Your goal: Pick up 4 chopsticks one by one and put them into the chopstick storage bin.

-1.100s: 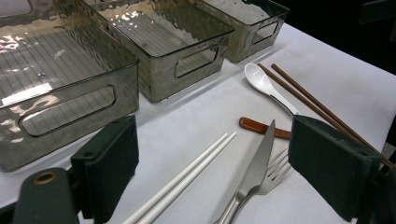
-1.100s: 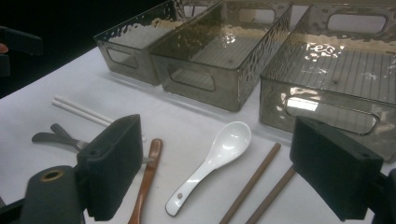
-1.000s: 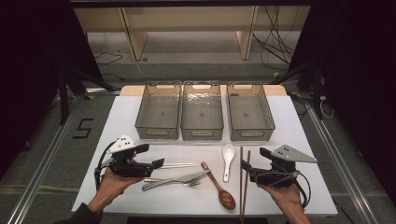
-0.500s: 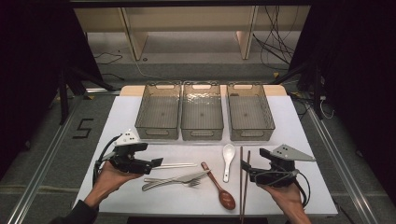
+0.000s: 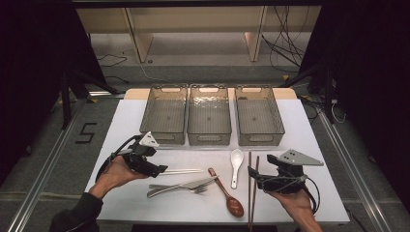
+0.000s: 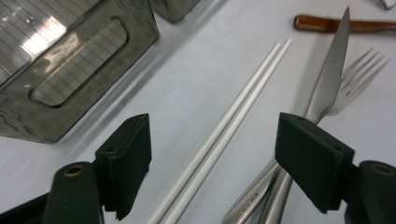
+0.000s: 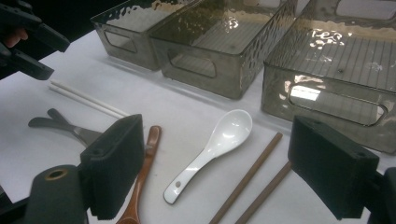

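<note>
White chopsticks (image 6: pixel 224 133) lie ungripped between the left gripper's (image 6: pixel 212 154) closing fingers; right gripper's (image 7: pixel 233 168) fingers released.

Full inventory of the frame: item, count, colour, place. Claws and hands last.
table: 1, white, centre.
bins: 3, clear grey, in a row at the far side.
white chopsticks: 2, side by side, between the left claw's pads, untouched.
knife: 1, silver, near left of centre.
fork: 1, silver, beside the knife.
wooden spoon: 1, brown, near centre.
ceramic spoon: 1, white, right of centre.
brown chopsticks: 2, by the right claw.
left claw: 1, black, jaws just been closing.
right claw: 1, black, open.
hands: 2, near edge.
</note>
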A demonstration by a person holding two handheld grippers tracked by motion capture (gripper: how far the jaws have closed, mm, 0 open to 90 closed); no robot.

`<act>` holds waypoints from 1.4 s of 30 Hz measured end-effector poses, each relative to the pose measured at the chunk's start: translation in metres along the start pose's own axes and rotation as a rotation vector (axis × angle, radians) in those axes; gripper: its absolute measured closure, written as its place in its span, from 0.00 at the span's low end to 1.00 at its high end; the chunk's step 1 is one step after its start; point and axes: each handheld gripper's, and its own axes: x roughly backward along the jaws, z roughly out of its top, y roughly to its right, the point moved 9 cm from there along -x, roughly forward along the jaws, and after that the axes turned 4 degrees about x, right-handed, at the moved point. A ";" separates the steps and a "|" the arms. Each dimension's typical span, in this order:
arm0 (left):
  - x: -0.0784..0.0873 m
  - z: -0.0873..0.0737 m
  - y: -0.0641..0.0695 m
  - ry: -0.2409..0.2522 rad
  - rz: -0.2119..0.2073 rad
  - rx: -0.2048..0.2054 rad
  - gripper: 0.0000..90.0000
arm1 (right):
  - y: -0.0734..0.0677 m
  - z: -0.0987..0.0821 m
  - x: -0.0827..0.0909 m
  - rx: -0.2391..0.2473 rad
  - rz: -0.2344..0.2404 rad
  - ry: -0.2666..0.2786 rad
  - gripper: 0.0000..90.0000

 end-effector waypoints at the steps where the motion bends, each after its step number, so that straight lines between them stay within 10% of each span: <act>1: -0.002 -0.002 -0.002 -0.029 0.003 -0.015 0.32 | 0.000 0.000 0.000 -0.001 0.001 -0.002 0.22; 24: -0.040 -0.021 -0.030 -0.296 0.027 -0.130 0.47 | -0.001 -0.004 -0.003 -0.008 0.009 -0.038 0.24; 42: -0.051 -0.023 -0.029 -0.354 -0.006 -0.205 0.56 | -0.001 -0.007 -0.005 0.001 0.008 -0.058 0.24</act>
